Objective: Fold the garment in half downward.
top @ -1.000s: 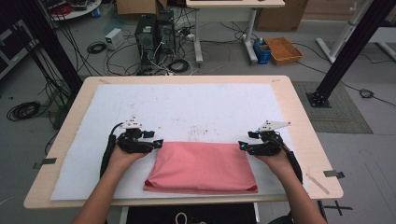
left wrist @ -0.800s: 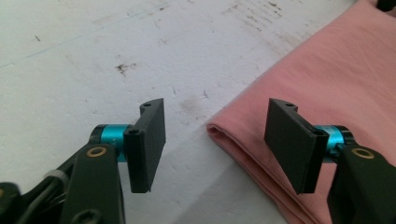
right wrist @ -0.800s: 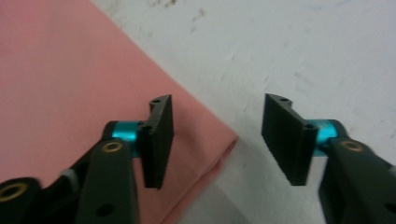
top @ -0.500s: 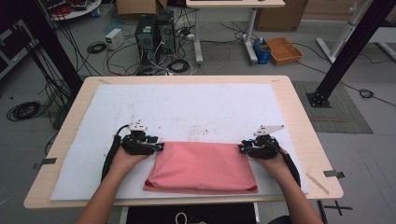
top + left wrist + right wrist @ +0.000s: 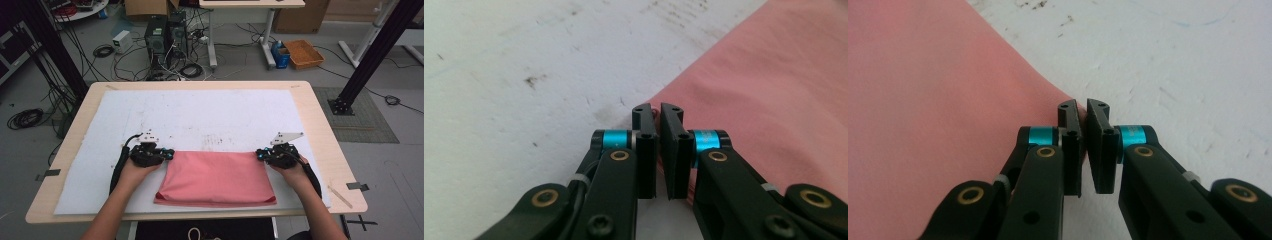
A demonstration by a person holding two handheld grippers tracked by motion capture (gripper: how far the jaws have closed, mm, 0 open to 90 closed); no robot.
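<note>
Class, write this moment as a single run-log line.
scene: folded pink cloth on white table cover | left gripper: nearly shut at cloth's far left corner | right gripper: nearly shut at far right corner | grip unconfirmed

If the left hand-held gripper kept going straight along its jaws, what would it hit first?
Probably the far left corner of the pink cloth: the left hand-held gripper has its nearly closed jaws right at that corner, over the white table cover. Whether they already touch it is unclear.
</note>
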